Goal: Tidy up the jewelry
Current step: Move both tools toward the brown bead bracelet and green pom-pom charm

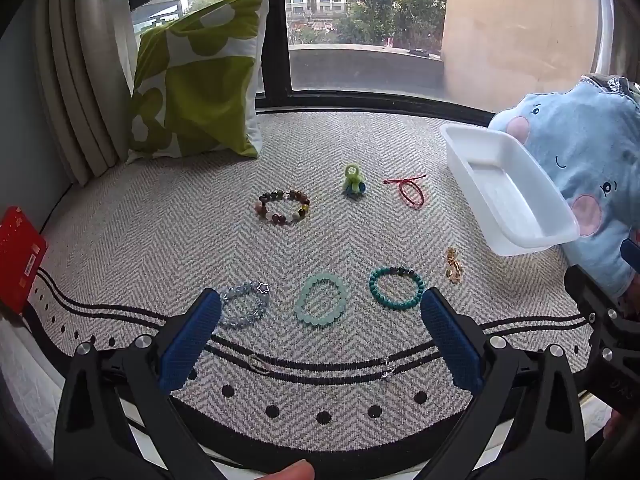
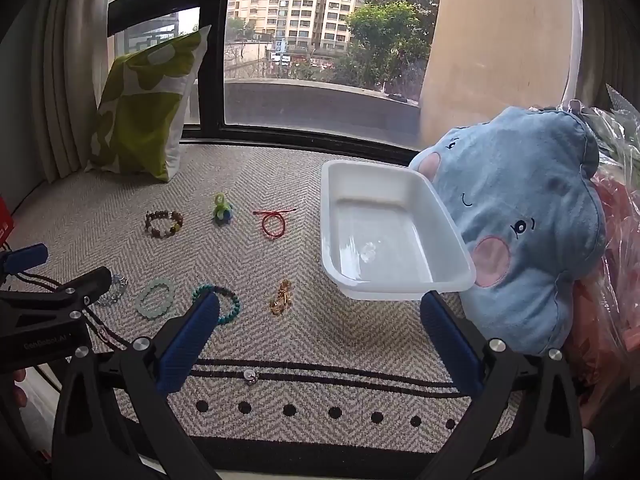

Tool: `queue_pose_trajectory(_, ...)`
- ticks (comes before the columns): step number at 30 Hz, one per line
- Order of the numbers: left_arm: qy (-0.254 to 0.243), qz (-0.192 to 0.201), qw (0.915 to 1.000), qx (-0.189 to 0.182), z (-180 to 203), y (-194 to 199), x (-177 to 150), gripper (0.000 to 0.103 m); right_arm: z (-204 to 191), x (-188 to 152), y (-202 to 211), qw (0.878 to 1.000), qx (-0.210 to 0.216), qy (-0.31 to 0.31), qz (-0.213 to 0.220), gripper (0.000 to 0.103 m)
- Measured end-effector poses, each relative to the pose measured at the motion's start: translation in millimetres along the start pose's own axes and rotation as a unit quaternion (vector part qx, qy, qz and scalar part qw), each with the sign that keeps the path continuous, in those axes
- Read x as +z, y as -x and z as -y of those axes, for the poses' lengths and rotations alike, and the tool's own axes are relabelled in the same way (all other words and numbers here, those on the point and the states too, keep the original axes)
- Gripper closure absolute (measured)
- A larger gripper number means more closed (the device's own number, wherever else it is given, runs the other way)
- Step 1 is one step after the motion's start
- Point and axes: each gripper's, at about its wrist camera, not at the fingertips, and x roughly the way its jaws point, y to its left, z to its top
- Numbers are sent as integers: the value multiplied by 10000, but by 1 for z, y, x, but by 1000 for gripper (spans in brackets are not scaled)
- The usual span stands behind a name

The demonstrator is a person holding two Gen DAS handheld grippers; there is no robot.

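- The left gripper (image 1: 320,306) is wide open and holds nothing. It hangs over the front of the mat (image 1: 160,240).
- Between its blue fingers (image 1: 192,344) lies a pale mint bead bracelet (image 1: 320,299).
- Just left of that is a clear blue bracelet (image 1: 246,304) with a little star. Just right of it is a teal bead bracelet (image 1: 396,286).
- A small gold chain (image 1: 453,265) lies near the front end of the white tray (image 1: 472,184).
- Farther back are a brown mixed-bead bracelet (image 1: 283,207), a green knotted charm (image 1: 353,181) and a red string bracelet (image 1: 410,190).
- The right gripper (image 2: 320,306) is wide open too, with nothing in it. It hangs just in front of the white tray (image 2: 336,208).
- One small clear thing (image 2: 368,251) lies in the tray. I cannot tell what it is.
- The tray sits beside a blue plush pillow (image 2: 528,216) with a face.
- A green and white pillow (image 1: 200,76) leans by the window.
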Motion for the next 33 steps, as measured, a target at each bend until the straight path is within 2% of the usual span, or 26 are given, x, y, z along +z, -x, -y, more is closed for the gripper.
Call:
queue_pose_trajectory(13,-67,-139,9999,73,1,-9,3,5,3,4,-3,9998,112,-103,-84,3)
queue_pose_trajectory(18,-436,33,9990,134,-6,-23,32,5,-8,31,-19,9990,443,12,-97,3)
queue_pose_trajectory(22,-775,149,9957,486,-29,-64,65,5,-29,59,-57,9969,761,161,-120,3)
queue_pose_trajectory(23,-1066,221,9910,781,-32,-73,75,5,-37,66,-70,9959,865,234,-84,3)
queue_pose_trajectory(26,-1330,270,9867,890,-50,-111,88,5,-59,81,-111,9923,1152,436,-80,3)
queue_pose_trajectory(30,-1224,39,9908,577,-74,-167,91,5,-84,95,-175,9863,1548,507,-257,3)
queue_pose_trajectory(33,-1230,51,9910,525,-82,-196,94,5,-103,101,-216,9839,1571,771,-361,3)
